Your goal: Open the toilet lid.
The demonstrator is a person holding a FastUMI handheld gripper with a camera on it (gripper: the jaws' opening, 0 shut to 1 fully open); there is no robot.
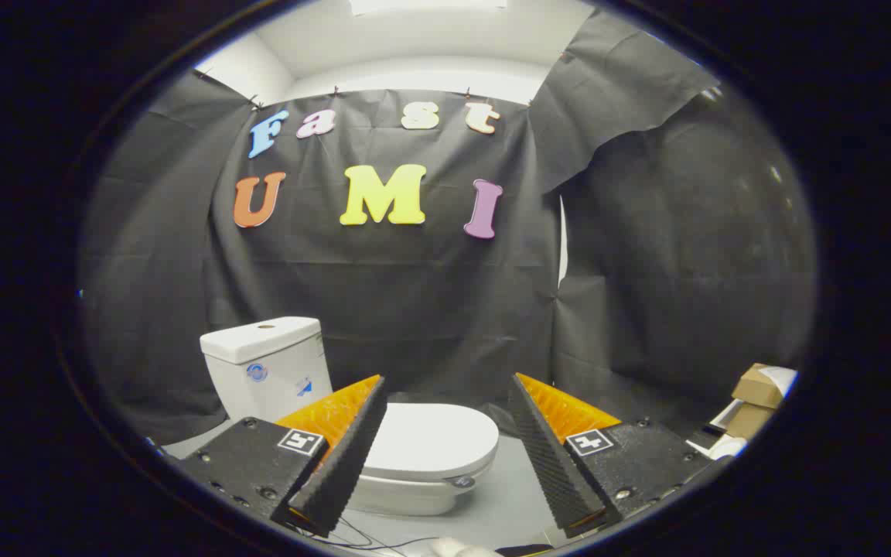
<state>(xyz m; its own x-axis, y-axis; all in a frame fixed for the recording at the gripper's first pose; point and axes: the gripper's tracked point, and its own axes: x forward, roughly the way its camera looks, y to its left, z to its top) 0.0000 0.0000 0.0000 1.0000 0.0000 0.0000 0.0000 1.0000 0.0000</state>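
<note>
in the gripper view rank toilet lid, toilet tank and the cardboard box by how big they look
1. toilet tank, about level with the lid, so that order is unsure
2. toilet lid, closed, partly hidden behind a finger of the open gripper
3. cardboard box, clearly smallest

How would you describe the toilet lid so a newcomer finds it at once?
Start at the white toilet tank against the black cloth wall. In front of it lies the toilet lid, closed and flat, beyond the open gripper. It is the smooth white oval, unlike the boxy tank.
</note>
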